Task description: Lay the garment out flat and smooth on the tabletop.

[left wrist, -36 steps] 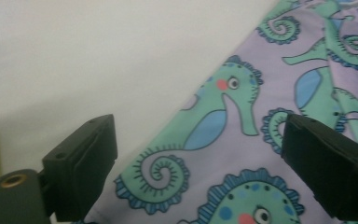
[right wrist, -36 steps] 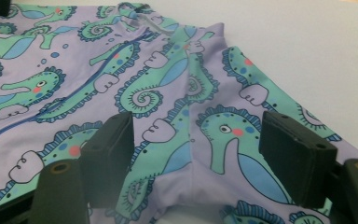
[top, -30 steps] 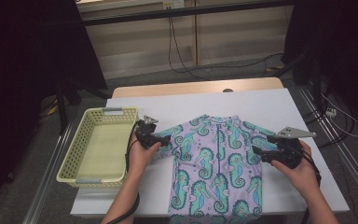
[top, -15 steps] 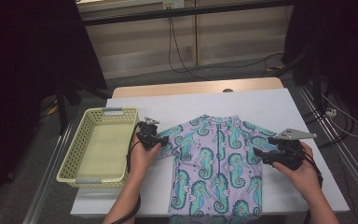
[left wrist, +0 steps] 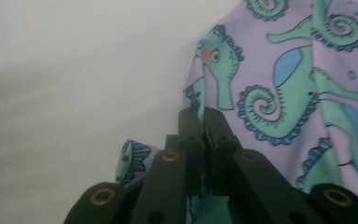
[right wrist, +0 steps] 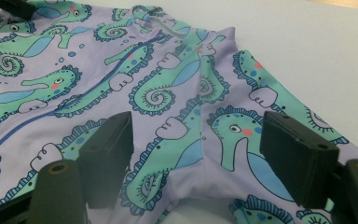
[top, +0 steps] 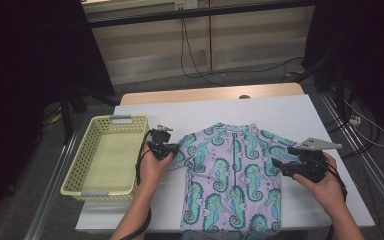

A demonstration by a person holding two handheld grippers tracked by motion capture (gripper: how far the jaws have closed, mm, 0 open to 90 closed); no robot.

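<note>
A lilac shirt (top: 232,185) printed with green seahorses lies flat on the white table (top: 280,112), collar to the far side. My left gripper (top: 172,148) is at the shirt's left sleeve; its jaws have just been closing and now pinch a fold of the sleeve (left wrist: 200,100) between them. My right gripper (top: 276,165) rests at the right sleeve with its jaws wide apart, the sleeve fabric (right wrist: 196,135) lying flat under and between them, unpinched. The left gripper (right wrist: 14,7) also appears at the far corner of the right gripper view.
A pale yellow mesh basket (top: 87,155), with nothing in it, stands on the table's left side beside my left hand. Bare white table stretches beyond the collar. Cables (top: 195,60) trail over the floor behind the table, and dark stands flank both sides.
The left gripper has shifted slightly at the left sleeve. The right gripper has stayed where it was.
</note>
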